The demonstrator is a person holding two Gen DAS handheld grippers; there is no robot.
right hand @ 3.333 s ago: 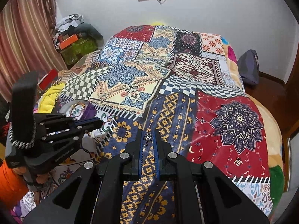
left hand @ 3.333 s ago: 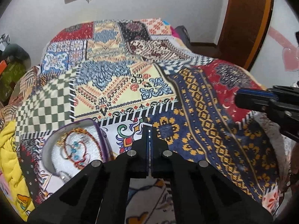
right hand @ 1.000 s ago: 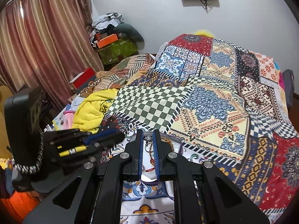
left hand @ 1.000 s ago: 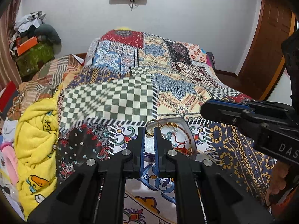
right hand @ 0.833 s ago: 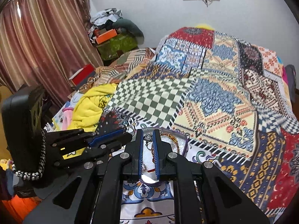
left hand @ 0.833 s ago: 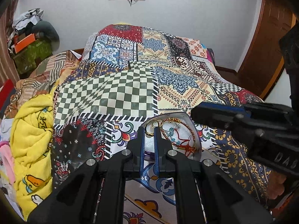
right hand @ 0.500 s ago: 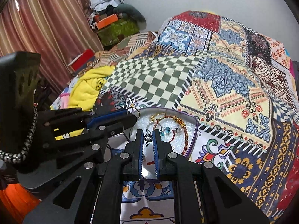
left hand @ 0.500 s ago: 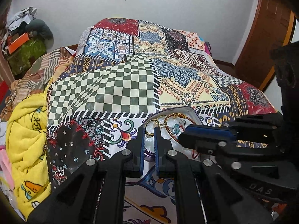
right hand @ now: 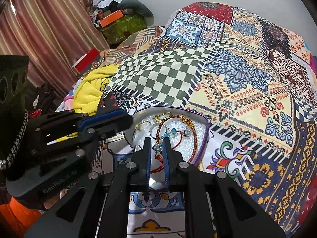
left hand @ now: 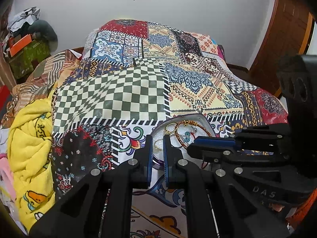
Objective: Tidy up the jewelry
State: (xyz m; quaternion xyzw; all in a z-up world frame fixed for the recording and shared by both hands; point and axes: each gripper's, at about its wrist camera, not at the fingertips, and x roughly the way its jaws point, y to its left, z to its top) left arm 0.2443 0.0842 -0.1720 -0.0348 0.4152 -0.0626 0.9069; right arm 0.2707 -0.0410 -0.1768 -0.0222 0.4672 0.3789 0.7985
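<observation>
A purple-rimmed metal tray [right hand: 206,123] with a white lining lies on the patchwork bedspread [right hand: 247,91]. In it are a red braided bracelet [right hand: 174,117], gold rings [right hand: 138,126], a silver ring and blue beads. My right gripper [right hand: 157,140] hangs low over the tray's near part, shut on a small silver piece [right hand: 158,147] at its fingertips. My left gripper [left hand: 158,138] is at the tray's [left hand: 198,116] near left rim, its fingers a narrow gap apart with nothing between them. In the left wrist view the right gripper [left hand: 193,148] reaches in over the bracelet [left hand: 200,127].
A yellow towel [left hand: 29,138] is bunched at the bed's left edge. Boxes and clothes [right hand: 118,23] pile up by a striped curtain [right hand: 39,29]. A wooden door [left hand: 283,39] stands at the right. An orange sleeve [right hand: 11,214] shows behind the left gripper [right hand: 128,120].
Both grippers have moved left across the bed to the tray. The right one has come down over it with the silver piece. The left gripper's fingers have parted slightly.
</observation>
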